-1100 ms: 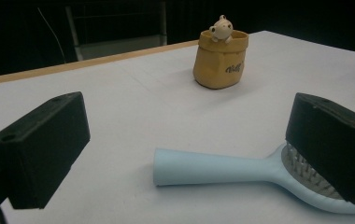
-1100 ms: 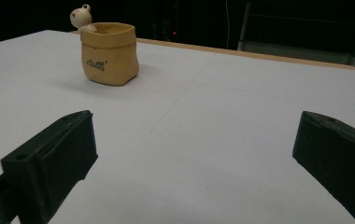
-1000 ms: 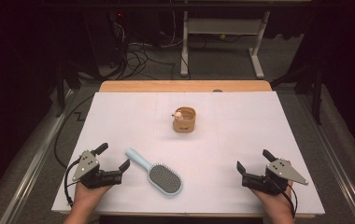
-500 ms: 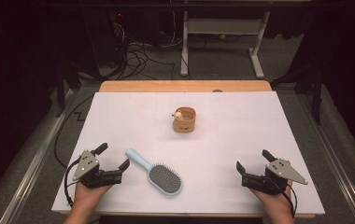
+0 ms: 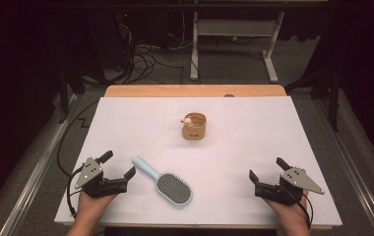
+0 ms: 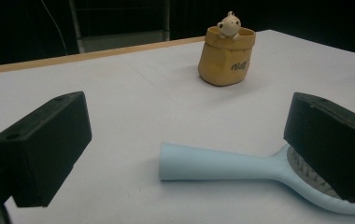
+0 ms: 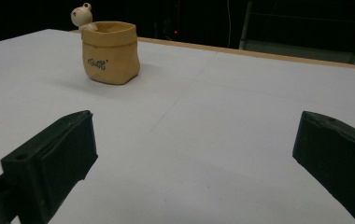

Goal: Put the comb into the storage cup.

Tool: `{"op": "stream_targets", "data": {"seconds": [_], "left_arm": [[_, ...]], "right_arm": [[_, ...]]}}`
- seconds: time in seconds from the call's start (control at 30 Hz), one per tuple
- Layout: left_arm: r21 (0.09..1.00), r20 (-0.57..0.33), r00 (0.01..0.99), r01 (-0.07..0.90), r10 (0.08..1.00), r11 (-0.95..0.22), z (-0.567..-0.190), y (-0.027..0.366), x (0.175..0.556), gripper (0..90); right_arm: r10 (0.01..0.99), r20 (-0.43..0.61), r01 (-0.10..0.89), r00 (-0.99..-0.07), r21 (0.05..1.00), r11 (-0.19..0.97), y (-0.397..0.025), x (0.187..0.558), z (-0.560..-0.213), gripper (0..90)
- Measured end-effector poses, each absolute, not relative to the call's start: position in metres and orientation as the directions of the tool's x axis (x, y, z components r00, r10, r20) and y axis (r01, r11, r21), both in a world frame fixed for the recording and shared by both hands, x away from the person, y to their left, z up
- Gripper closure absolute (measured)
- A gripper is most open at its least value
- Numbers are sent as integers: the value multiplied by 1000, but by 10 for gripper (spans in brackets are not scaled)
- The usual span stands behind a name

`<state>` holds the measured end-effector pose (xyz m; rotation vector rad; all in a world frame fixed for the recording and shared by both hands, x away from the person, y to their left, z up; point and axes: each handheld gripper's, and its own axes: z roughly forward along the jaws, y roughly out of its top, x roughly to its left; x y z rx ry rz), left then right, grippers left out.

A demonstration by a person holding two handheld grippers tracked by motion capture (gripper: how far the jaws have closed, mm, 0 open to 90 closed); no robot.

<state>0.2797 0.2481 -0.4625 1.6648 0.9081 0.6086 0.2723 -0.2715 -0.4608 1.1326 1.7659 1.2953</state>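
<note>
Dark room, cables on the floor behind, and a table (image 5: 140,123) covered in white with a wooden strip showing along its far edge.

Going left to right: the left gripper (image 5: 121,166) sits near the front-left corner, held in a hand (image 5: 90,206) coming in from the bottom. Its jaws are spread wide with nothing between them, and it's resting low on the table. Just to its right is a light blue hairbrush (image 5: 163,181), lying flat and angled, handle end toward the left gripper, bristle head toward the front edge. In the left gripper view the handle (image 6: 217,162) lies in the gap between the jaws but farther out, not touching either as far as I can see, and the right-hand jaw covers part of the brush head.

Around the middle of the table, closer to the far edge, there's a little tan bag-shaped cup (image 5: 194,126) standing upright, with a tiny bear figure (image 7: 82,16) peeking over its rim.

Near the front-right corner is the right gripper (image 5: 267,169), jaws also wide apart and holding nothing, well apart from the brush.
</note>
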Motion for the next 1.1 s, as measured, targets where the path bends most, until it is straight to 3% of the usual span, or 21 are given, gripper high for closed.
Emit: {"op": "stream_targets", "data": {"seconds": [0.57,0.63,0.7,0.77,0.83,0.87,0.97,1.0,1.1], "left_arm": [[942,-101,590,316,801,-115,-460,250,281,246],[936,-109,582,333,806,-113,-460,250,281,342],[935,-107,582,334,806,-117,-460,249,281,361],[932,-105,594,338,797,-129,-460,249,282,488],[922,-83,600,349,796,-167,-460,246,282,511],[918,-73,605,351,793,-184,-460,245,282,592],[904,-43,625,356,780,-236,-460,238,281,708],[901,-35,630,356,776,-248,-460,236,281,708],[891,-12,622,362,783,-275,-458,228,280,843]], "right_arm": [[914,-20,255,-404,958,134,-272,272,-460,2],[914,-22,254,-405,958,136,-272,273,-460,2],[914,-23,254,-405,958,137,-272,273,-460,2],[913,-21,253,-407,958,135,-273,273,-460,2],[914,-21,253,-405,958,134,-273,273,-460,2],[913,-24,251,-407,958,137,-273,273,-460,2],[913,-21,250,-407,959,134,-274,273,-460,2],[913,-21,250,-407,959,134,-274,273,-460,2],[914,-22,248,-405,959,133,-276,273,-460,2]]}}
